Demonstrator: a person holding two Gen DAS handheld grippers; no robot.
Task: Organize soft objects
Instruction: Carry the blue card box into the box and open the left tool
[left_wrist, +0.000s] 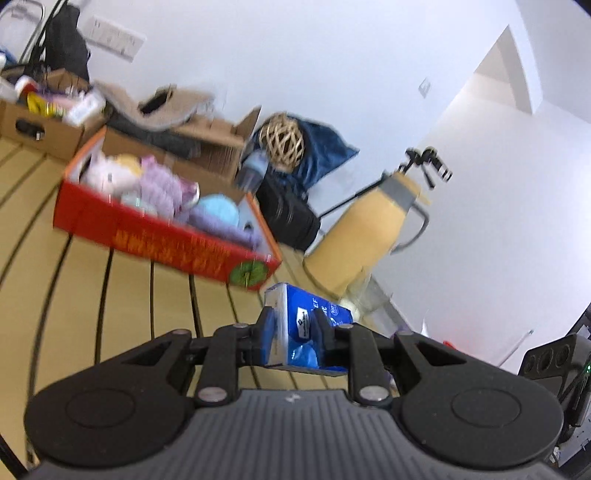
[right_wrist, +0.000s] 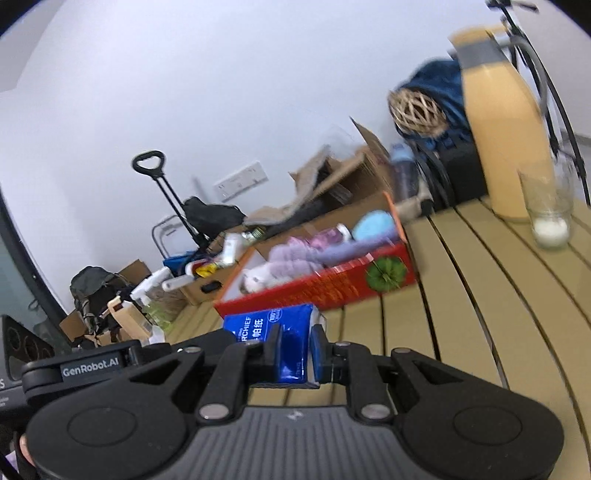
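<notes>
My left gripper (left_wrist: 293, 326) is shut on a blue tissue pack (left_wrist: 303, 317), held above the slatted table. My right gripper (right_wrist: 295, 343) is shut on the same blue tissue pack (right_wrist: 273, 325), gripping its other end; the left gripper's body shows at the left of the right wrist view. Beyond stands an open red box (left_wrist: 166, 236) holding several plush toys (left_wrist: 155, 184), lilac, pink and light blue. The red box also shows in the right wrist view (right_wrist: 321, 288) with the plush toys (right_wrist: 295, 254) inside.
A tan jug (left_wrist: 369, 229) stands right of the red box; in the right wrist view the jug (right_wrist: 502, 125) has a glass (right_wrist: 550, 214) beside it. Cardboard boxes (left_wrist: 40, 122) of clutter, a wicker ball (left_wrist: 282, 142) and a black bag (left_wrist: 284, 214) lie behind. The slatted table (left_wrist: 110, 295) spreads left.
</notes>
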